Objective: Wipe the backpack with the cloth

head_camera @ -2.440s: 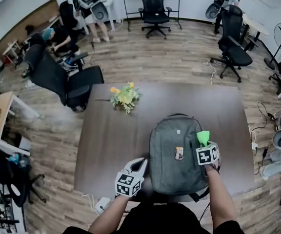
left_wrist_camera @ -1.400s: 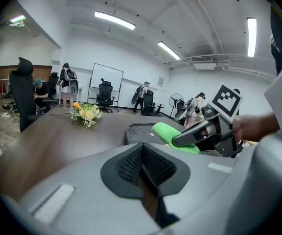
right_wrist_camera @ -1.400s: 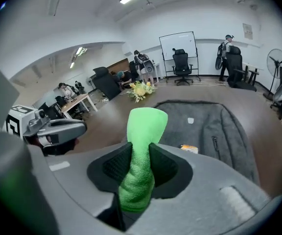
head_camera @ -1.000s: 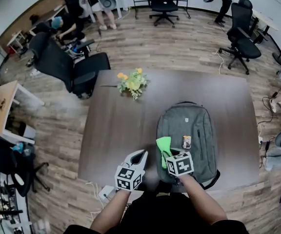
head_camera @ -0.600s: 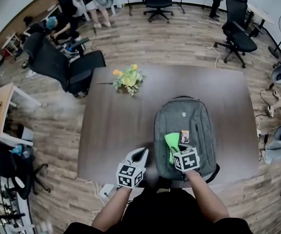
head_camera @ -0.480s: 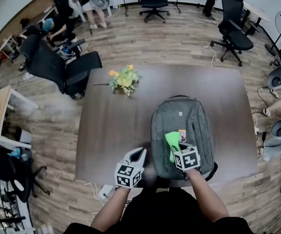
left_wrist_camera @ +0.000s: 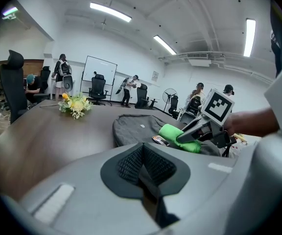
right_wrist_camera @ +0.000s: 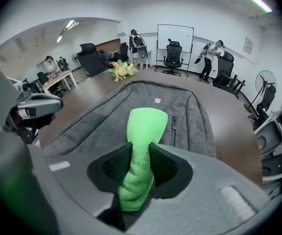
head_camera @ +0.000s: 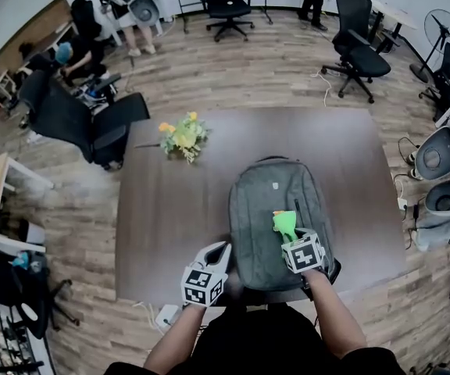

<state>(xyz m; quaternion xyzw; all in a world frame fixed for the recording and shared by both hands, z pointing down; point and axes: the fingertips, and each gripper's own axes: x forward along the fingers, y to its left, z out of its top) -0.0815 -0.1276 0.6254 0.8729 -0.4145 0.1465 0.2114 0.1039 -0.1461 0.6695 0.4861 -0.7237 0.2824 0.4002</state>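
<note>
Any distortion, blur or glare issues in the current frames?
Head view: heavy fisheye, table edges bow; backpack and cloth are sharp. Left gripper view: dark round vignette, ceiling lights blown out, left hand-held gripper fills the lower half. Right gripper view: same vignette; cloth in the right hand-held gripper is crisp, no glare.

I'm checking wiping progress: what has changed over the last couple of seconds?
The right claw, shut on the cloth, swept it across the backpack from the right side to the left, then back to just right of the middle. Nothing was let go. The left claw stays shut and empty by the backpack's near-left corner; backpack and flowers lie as before.
</note>
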